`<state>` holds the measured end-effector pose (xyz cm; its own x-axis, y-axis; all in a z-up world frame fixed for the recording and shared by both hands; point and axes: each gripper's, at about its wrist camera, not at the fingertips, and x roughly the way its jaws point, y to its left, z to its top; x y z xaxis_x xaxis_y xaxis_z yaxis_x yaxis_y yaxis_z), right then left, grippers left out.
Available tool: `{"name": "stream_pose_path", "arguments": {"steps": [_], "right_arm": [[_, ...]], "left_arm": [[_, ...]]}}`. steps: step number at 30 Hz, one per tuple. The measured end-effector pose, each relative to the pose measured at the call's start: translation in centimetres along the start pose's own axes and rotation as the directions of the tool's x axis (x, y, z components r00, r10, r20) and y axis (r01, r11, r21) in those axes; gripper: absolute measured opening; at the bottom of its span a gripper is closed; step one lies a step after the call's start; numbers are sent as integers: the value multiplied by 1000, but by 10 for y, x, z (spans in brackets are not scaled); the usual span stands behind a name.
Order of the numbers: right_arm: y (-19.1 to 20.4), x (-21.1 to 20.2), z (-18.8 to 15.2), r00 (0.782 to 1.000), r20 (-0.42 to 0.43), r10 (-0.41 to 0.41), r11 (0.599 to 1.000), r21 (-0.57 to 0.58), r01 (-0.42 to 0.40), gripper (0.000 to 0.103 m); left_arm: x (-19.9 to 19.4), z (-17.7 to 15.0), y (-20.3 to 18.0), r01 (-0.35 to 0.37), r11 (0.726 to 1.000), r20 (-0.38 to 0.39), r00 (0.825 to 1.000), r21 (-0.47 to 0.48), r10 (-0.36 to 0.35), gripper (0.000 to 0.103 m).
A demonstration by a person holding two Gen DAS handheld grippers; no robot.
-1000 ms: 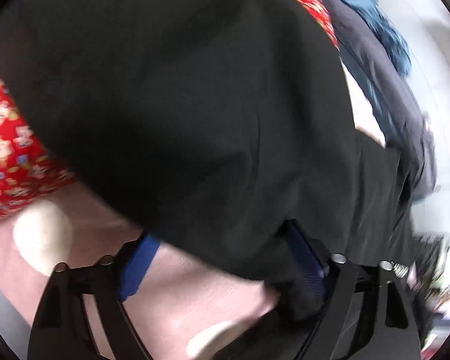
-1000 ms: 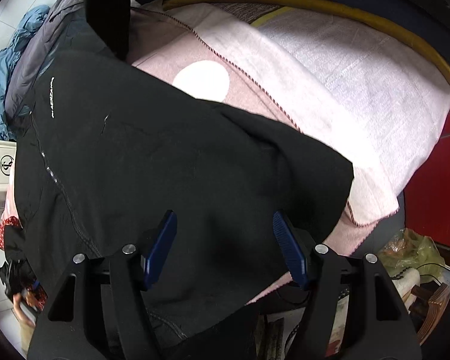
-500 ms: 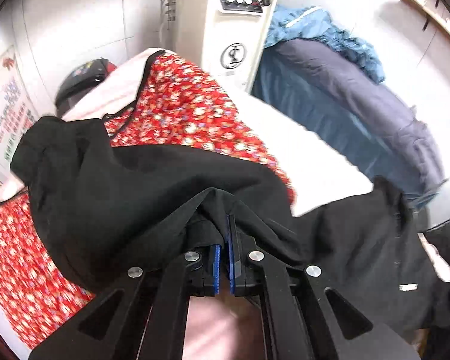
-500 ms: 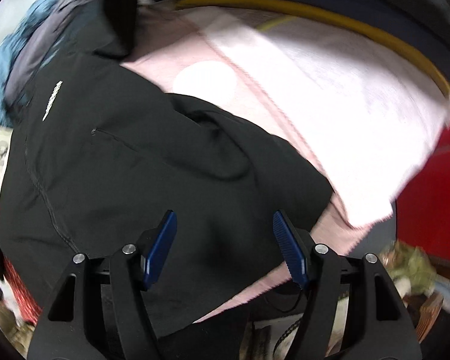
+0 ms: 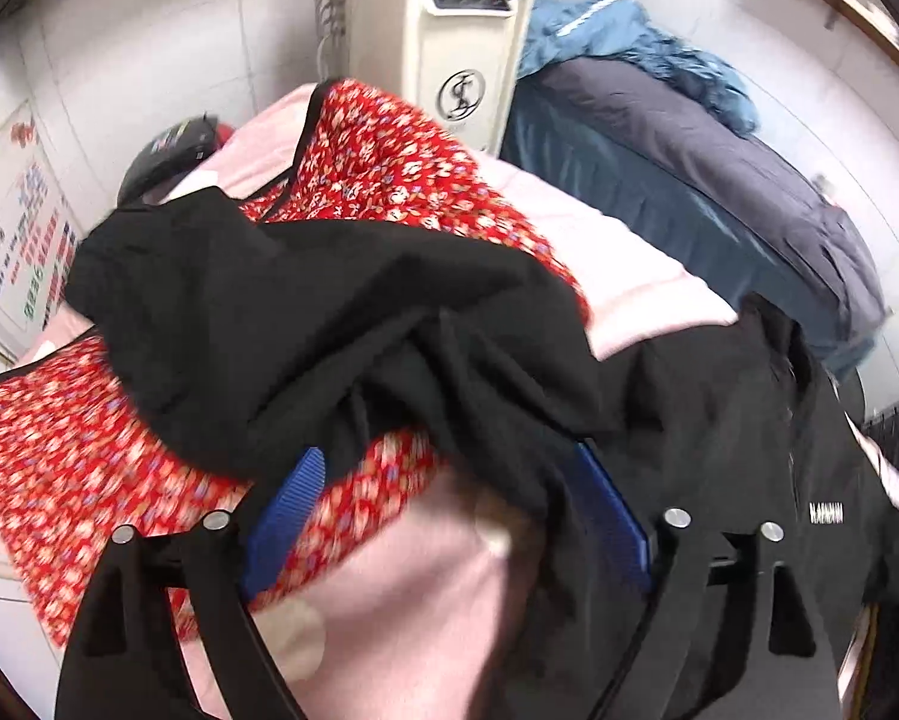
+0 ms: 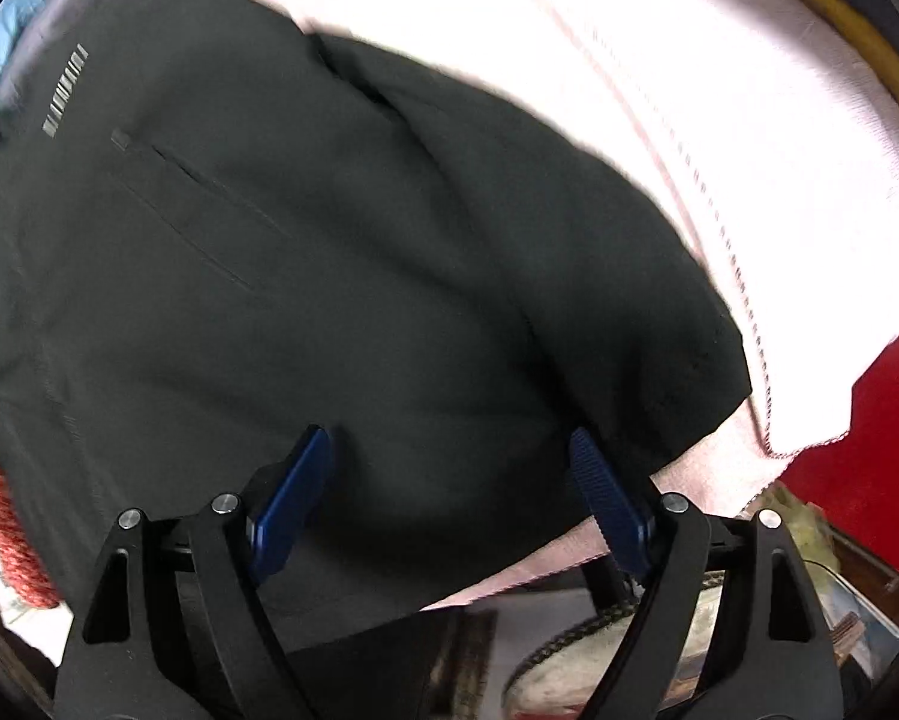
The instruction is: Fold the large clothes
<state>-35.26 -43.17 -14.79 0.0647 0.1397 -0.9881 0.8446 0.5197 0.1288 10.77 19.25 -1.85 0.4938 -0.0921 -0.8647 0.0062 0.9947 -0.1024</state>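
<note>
The black garment (image 5: 341,324) takes up most of what I see on both sides. Through my left camera it lies in a rumpled heap across the red floral cloth (image 5: 77,456) and the pink blanket (image 5: 647,294), its near folds blurred, so I cannot trace where one layer ends and the next begins. Through my right camera the same black garment (image 6: 305,276) spreads smoother, with a slit pocket and a small grey printed mark near its upper left, its lower edge hidden behind my tool. The pink blanket (image 6: 677,120) shows past its right border, washed out by glare, with a stitched line running along it.

Farther back in the left view a dark blue-grey coat (image 5: 719,180) and a lighter blue jacket (image 5: 641,42) are piled against the wall, beside a cream machine (image 5: 455,42) whose top is cut off by the frame.

My left gripper (image 5: 455,510) stands spread wide, holding nothing; a fold of the black fabric drapes over its right pad, hiding the tip. My right gripper (image 6: 449,492) is likewise parted and unladen, its blue pads (image 6: 293,498) hovering just over the garment's surface; whether they touch it I cannot tell.
</note>
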Motion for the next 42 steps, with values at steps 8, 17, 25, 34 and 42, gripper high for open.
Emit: {"name": "stream_pose_path", "arguments": {"steps": [8,17,25,34,42], "right_arm": [[-75,-69,43,961,271,-53,984,179,4,79],[-80,-26,62,996,86,0,987,-160,13,27],[-142,-40,43,986,51,162,977,134,-167,5],[-113,-83,51,970,235,64,975,194,-111,66],[-63,-148,84,904,408,123,976,116,-185,66]], "left_arm": [[-18,-92,-56,149,962,-168,979,228,-112,83],[-2,-141,-108,264,899,-295,942,350,-162,83],[2,-145,-110,249,884,-306,943,396,-129,83],[11,-153,-110,237,906,-333,936,350,-116,83],[8,-162,-124,191,877,-284,957,442,-66,87]]}}
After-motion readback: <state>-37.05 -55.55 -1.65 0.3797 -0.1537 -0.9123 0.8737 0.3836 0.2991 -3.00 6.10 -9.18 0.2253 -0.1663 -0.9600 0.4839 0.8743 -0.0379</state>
